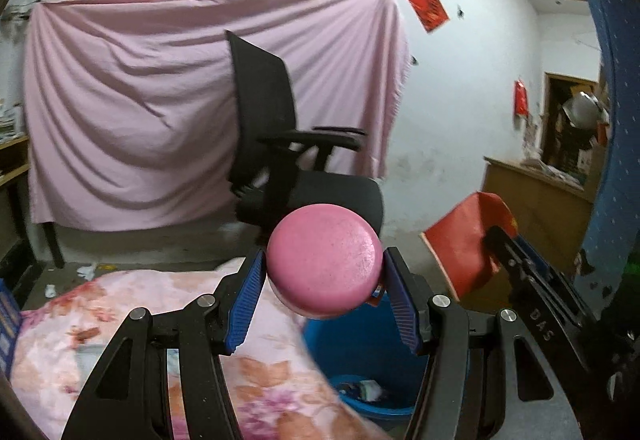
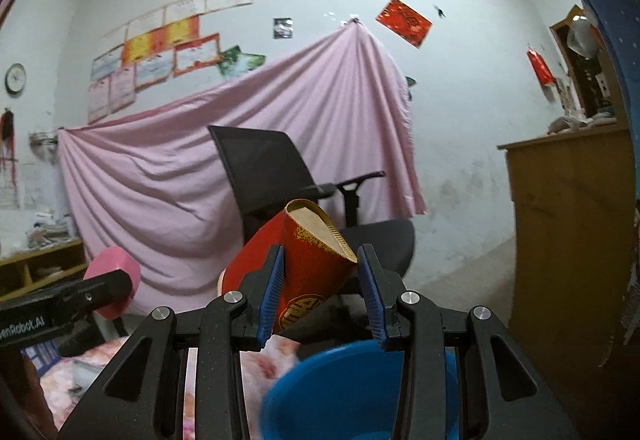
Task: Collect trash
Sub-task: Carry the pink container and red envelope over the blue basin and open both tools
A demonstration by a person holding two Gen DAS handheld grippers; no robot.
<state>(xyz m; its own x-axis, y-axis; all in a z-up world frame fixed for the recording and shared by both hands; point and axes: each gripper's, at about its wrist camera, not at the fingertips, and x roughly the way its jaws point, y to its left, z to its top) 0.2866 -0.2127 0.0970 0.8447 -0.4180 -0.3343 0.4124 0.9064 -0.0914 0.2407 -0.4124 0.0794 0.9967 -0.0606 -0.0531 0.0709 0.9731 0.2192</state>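
Showing trash in blue bin (image 1: 360, 392); right view hides it | clock (image 2: 15, 78)

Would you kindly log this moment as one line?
left gripper: shut on round pink container | right gripper: shut on red cardboard box | blue plastic bin: below
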